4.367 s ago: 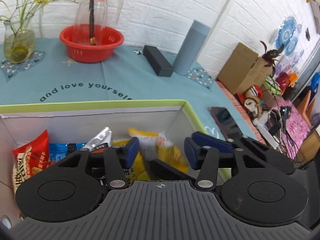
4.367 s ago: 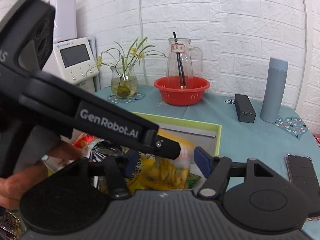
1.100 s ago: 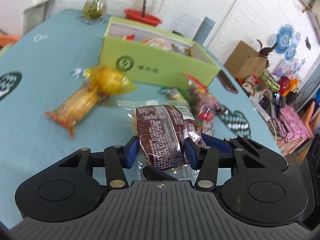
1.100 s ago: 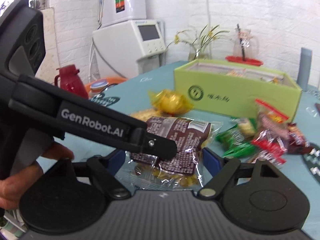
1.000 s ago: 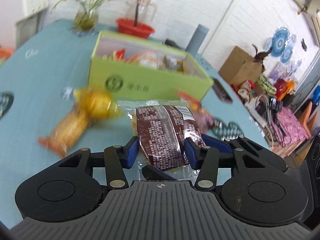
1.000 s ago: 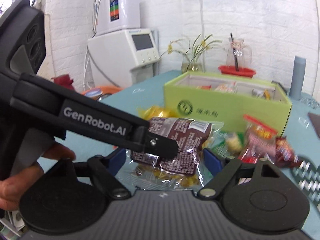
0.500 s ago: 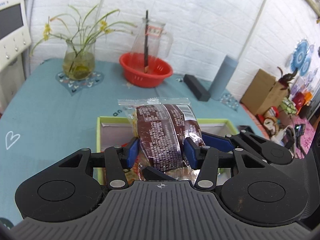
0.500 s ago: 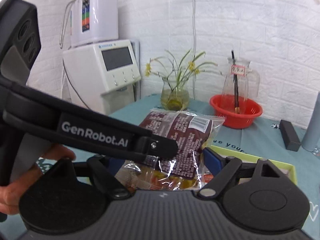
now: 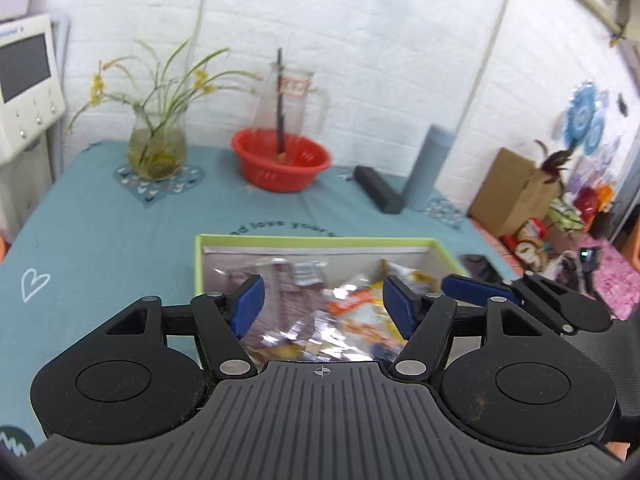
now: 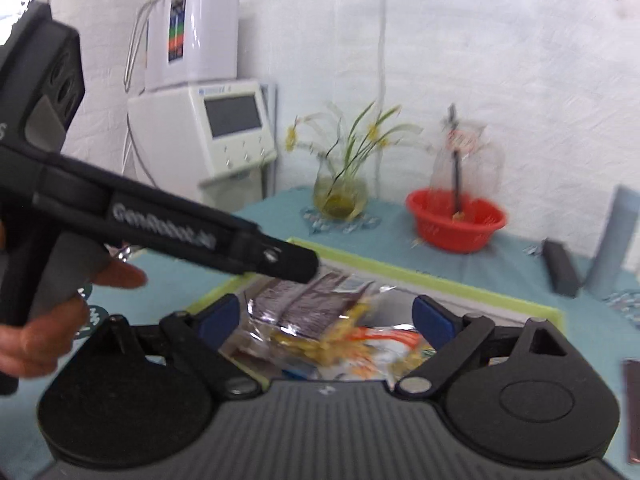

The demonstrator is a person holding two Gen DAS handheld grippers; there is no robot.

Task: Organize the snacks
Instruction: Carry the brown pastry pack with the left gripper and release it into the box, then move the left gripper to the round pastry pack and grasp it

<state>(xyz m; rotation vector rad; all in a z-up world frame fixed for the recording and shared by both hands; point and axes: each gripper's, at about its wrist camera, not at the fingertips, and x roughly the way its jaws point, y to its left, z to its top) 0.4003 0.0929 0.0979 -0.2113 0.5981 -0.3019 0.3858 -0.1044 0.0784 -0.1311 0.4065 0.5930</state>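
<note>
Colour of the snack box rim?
Lime green on the snack box, with pale inner walls. Clearest in the left wrist view.

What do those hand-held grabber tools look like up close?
Each is matte black plastic: a ribbed base, two round discs and silver pivot pins on linkage arms carrying blue-padded jaws. The left gripper and right gripper look alike. The left one's side reads "GenRobot.AI" in white, above a grey handle held in a bare hand.

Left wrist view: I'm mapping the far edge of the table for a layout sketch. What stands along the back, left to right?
Glass vase with flowers → red basin with a glass pitcher standing in it → black box → grey cylinder.
</note>
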